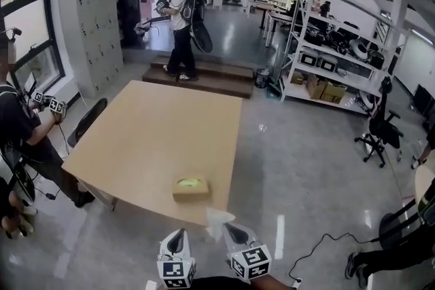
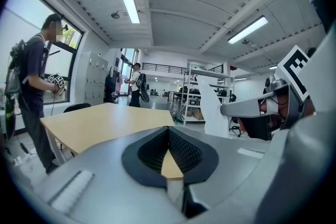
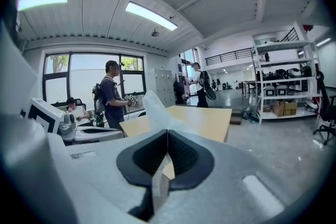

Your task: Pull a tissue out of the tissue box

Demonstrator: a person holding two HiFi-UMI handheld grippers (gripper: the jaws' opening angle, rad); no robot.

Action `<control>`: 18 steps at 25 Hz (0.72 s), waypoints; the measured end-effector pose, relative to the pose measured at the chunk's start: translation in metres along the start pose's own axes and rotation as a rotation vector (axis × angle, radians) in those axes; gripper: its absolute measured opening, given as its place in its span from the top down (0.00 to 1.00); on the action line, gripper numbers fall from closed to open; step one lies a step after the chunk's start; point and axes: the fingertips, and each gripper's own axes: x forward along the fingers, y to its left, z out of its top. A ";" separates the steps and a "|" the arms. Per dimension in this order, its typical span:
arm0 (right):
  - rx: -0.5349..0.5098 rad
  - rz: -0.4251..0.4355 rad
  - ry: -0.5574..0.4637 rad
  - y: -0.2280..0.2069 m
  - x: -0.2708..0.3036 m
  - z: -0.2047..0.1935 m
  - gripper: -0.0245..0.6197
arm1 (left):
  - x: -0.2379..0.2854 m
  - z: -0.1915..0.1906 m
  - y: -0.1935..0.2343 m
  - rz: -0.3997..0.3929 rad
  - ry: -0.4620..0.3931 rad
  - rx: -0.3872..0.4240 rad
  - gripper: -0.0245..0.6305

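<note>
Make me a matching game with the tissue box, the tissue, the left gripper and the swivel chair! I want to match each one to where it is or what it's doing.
Things:
1. tissue box
2. tissue
3. left gripper
4. swivel chair

Places or states:
A. shut, with nothing in it
B. on the floor, near the metal shelves
C. pinched in the right gripper
D. on the wooden table, near its front edge

Pairs: 1-D, 2-C, 3-A, 4-B.
</note>
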 end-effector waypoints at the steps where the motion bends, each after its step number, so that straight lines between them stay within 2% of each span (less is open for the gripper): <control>1: 0.002 0.010 0.003 -0.002 -0.004 -0.004 0.96 | -0.005 -0.002 -0.005 0.008 0.003 0.001 0.93; 5: 0.005 0.076 0.009 0.003 -0.007 -0.015 0.96 | -0.019 -0.013 -0.011 0.056 0.010 0.012 0.93; 10: 0.021 0.153 0.034 0.011 -0.006 -0.031 0.96 | -0.029 -0.010 -0.008 0.072 0.006 0.018 0.93; 18: 0.024 0.181 0.015 0.025 -0.015 -0.017 0.96 | -0.041 0.000 -0.001 0.080 -0.006 0.034 0.93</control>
